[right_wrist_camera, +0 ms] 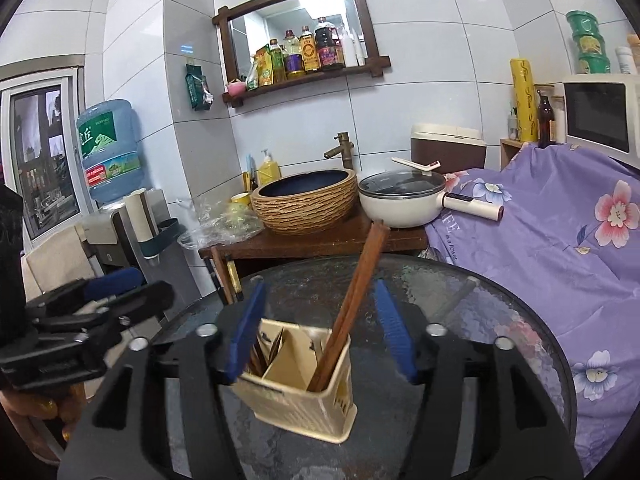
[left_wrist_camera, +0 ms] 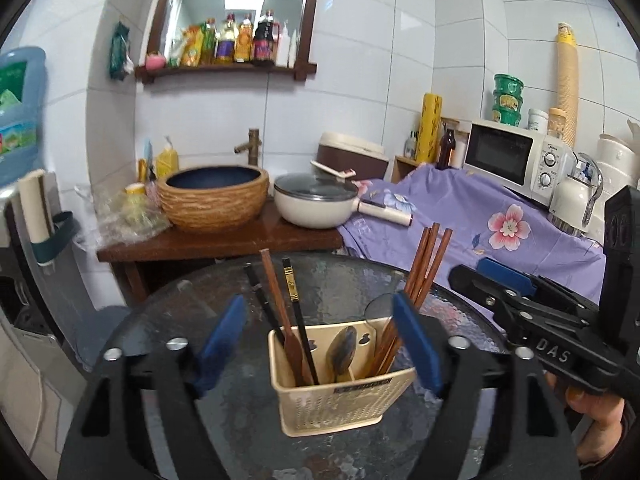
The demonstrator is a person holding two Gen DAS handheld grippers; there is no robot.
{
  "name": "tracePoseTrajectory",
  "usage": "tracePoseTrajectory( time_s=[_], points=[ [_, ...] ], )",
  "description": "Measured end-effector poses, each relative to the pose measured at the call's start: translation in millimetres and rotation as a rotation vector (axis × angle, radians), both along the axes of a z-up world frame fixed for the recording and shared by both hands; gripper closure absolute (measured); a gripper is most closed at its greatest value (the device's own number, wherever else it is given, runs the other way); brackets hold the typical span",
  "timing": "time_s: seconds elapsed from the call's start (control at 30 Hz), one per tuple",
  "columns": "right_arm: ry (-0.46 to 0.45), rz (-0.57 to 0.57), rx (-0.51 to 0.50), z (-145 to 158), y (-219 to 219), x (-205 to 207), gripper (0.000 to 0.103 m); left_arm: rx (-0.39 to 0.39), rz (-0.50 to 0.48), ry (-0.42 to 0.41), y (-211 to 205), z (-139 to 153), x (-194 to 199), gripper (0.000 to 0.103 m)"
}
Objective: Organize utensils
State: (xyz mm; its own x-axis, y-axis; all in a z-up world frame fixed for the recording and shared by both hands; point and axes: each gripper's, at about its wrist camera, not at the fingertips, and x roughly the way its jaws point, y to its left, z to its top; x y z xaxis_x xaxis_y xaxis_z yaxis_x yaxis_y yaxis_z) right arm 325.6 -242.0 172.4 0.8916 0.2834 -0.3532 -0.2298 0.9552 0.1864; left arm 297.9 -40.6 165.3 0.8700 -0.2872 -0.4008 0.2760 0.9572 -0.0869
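Note:
A cream slotted utensil holder (left_wrist_camera: pixel 340 390) stands on the round glass table (left_wrist_camera: pixel 200 292). Its left slot holds black chopsticks (left_wrist_camera: pixel 298 320) and a brown one. A spoon (left_wrist_camera: pixel 342 350) sits in the middle slot, and brown chopsticks (left_wrist_camera: pixel 424 268) lean in the right slot. My left gripper (left_wrist_camera: pixel 320 344) is open, its blue pads on either side of the holder's top and pressing on nothing. My right gripper (right_wrist_camera: pixel 320 336) is open around the brown chopsticks (right_wrist_camera: pixel 356 292) in the holder (right_wrist_camera: pixel 304 400), pads apart from them. Each gripper shows in the other's view, the right gripper (left_wrist_camera: pixel 480 276) and the left gripper (right_wrist_camera: pixel 132 292).
Behind the table a wooden stand carries a woven-look basin (left_wrist_camera: pixel 212 196), a tap and a lidded cream pan (left_wrist_camera: pixel 316 200). A purple floral cloth (left_wrist_camera: pixel 500 232) covers the counter at right, with a microwave (left_wrist_camera: pixel 516 156) on it. A water dispenser with a blue jug (right_wrist_camera: pixel 108 148) stands at left.

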Motion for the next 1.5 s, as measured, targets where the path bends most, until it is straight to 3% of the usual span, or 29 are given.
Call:
tracePoseTrajectory(
  time_s=[0.07, 0.3, 0.47, 0.6, 0.73, 0.87, 0.97, 1.07, 1.5],
  points=[
    [-0.003, -0.001, 0.006, -6, -4, -18, 0.028, 0.013, 0.013, -0.035, 7, -3, -19, 0.007],
    [-0.051, 0.011, -0.086, -44, 8, -98, 0.007, 0.023, 0.065, -0.056, 28, -41, -73, 0.006],
    [-0.089, 0.033, -0.182, -79, 29, -156, 0.006, -0.032, 0.147, -0.015, 43, -93, -115, 0.007],
    [-0.092, 0.043, -0.174, -102, 33, -202, 0.006, -0.054, 0.202, -0.013, 52, -116, -152, 0.007],
    [-0.111, 0.024, -0.156, -110, 29, -242, 0.006, -0.046, 0.255, -0.036, 62, -121, -184, 0.007],
    [-0.135, 0.001, -0.121, -111, 21, -277, 0.006, -0.103, 0.239, -0.02, 69, -122, -213, 0.007],
    [-0.137, 0.002, -0.08, -110, 14, -294, 0.006, -0.098, 0.229, -0.031, 66, -120, -233, 0.006],
    [-0.143, 0.008, -0.067, -108, 12, -306, 0.006, -0.082, 0.255, -0.055, 61, -121, -252, 0.006],
    [-0.17, 0.008, -0.067, -108, 12, -339, 0.006, -0.044, 0.209, -0.087, 45, -121, -286, 0.006]
  ],
)
